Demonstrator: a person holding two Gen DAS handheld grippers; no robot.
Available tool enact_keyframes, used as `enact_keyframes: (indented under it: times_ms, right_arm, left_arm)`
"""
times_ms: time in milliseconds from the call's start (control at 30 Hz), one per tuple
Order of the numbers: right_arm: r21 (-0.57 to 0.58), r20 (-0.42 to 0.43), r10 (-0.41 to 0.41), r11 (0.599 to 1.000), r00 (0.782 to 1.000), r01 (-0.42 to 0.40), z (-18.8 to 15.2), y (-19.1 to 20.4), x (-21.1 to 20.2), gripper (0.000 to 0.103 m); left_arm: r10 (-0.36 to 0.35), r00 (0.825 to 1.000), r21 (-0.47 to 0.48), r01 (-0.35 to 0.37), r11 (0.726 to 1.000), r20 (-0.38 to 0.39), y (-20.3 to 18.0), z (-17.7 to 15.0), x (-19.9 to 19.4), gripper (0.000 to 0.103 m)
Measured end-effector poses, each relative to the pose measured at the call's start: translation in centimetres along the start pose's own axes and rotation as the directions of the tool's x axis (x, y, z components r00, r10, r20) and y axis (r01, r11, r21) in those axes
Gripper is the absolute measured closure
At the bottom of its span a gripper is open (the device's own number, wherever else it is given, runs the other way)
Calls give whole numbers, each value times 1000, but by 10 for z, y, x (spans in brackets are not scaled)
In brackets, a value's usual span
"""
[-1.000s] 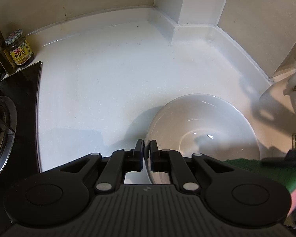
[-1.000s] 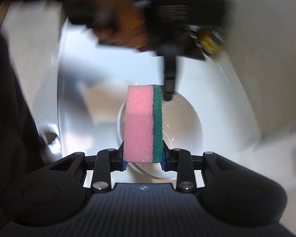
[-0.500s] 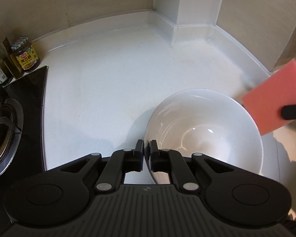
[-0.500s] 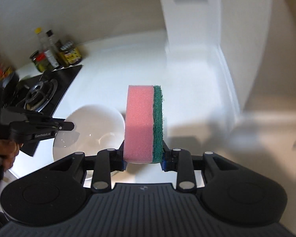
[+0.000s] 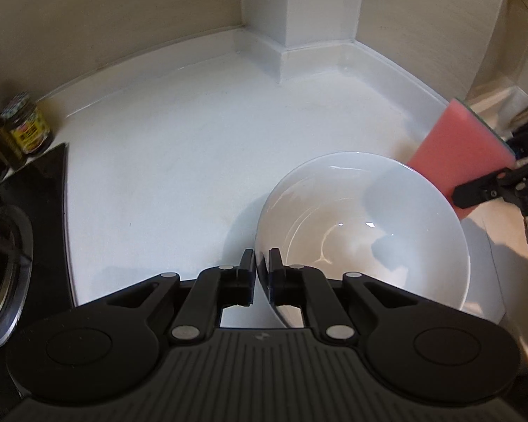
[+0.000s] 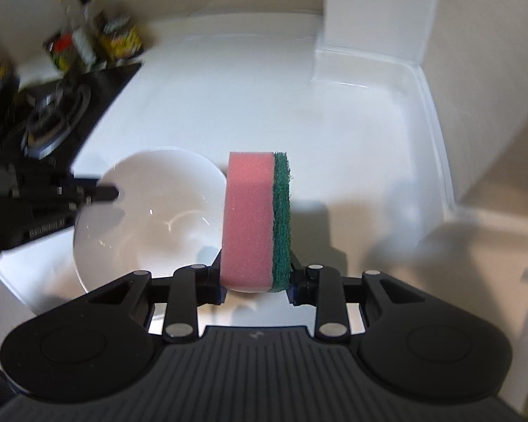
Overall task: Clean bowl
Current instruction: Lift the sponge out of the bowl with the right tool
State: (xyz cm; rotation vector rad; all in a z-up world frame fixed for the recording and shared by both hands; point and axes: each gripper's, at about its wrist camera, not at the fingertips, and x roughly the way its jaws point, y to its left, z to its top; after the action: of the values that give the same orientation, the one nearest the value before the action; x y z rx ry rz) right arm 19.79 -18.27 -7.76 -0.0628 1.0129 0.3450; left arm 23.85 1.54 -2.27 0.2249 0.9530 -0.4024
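Bowl (image 5: 362, 225) on white bench (image 5: 179, 161), rim pinched in left gripper (image 5: 262, 267) jaws. Sponge (image 6: 255, 218) clamped in right gripper (image 6: 255, 281), held just beside bowl, above bench. Likely wiping stage; next: sponge into bowl, scrub inside.

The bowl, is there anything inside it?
The bowl looks bare inside: shiny white with small glints, maybe wetness. The left gripper pinches its near rim and hides a bit there. The sponge covers one edge in the right view.
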Motion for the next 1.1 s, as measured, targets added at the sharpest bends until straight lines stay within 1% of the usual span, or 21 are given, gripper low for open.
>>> enact_keyframes:
  times_ms: [167,200,233,300,367,433,467,500,600,633,700,733,800,900,967,1000,1067,1100]
  right_arm:
    - [-104,-30,-54,993,998,51,17,11,9,76]
    - [-111,-31,-61,992,998,57,19,11,12,76]
    - [-118,-33,-68,991,997,64,22,12,14,76]
    - [-130,-36,-79,989,996,73,25,13,16,76]
    - [-128,-34,-77,989,996,72,25,12,16,76]
    - [-119,-27,-66,991,997,63,23,10,14,76]
    - [-114,-20,-63,992,998,60,23,10,13,76]
    - [-110,-14,-59,992,998,57,21,10,12,76]
    - [-100,2,-54,993,999,54,17,10,9,76]
    - [-101,5,-55,993,999,55,17,10,8,76]
    - [-112,5,-57,992,998,57,16,12,6,76]
    - [-116,3,-57,992,998,57,16,12,6,76]
    - [-122,-5,-51,991,999,50,17,10,6,76]
    - [-128,-11,-43,991,999,41,20,6,7,76]
    - [-135,-14,-38,990,999,36,23,4,9,76]
    - [-144,-15,-37,989,999,35,25,3,10,76]
    - [-169,-18,-40,985,999,36,30,4,13,76]
    - [-183,-19,-43,982,999,39,34,5,15,76]
  left_arm:
    - [-43,999,115,42,993,12,2,12,8,99]
    - [-48,999,128,46,991,13,3,13,9,99]
    - [-52,999,119,50,992,14,5,15,10,99]
    - [-58,998,78,57,995,16,9,17,11,99]
    - [-50,998,-20,51,999,39,13,12,1,99]
    - [-30,998,-134,37,990,56,14,-1,-15,96]
    - [-26,998,-178,36,983,57,13,-8,-22,93]
    - [-23,998,-203,33,979,52,12,-14,-25,92]
    - [-1,999,-217,11,976,45,5,-26,-25,91]
    - [0,999,-219,9,976,41,5,-26,-22,90]
    - [-4,1000,-218,10,976,27,9,-20,-15,91]
    - [-11,1000,-187,15,982,21,10,-15,-11,92]
    - [-29,1000,-90,29,995,9,12,-5,-5,93]
    - [-53,999,56,53,997,-13,15,10,4,94]
    - [-67,997,153,71,986,-29,17,19,11,94]
    - [-76,996,206,82,975,-37,16,24,14,94]
    - [-94,994,318,107,942,-55,15,35,20,94]
    - [-103,993,341,118,933,-62,15,39,23,94]
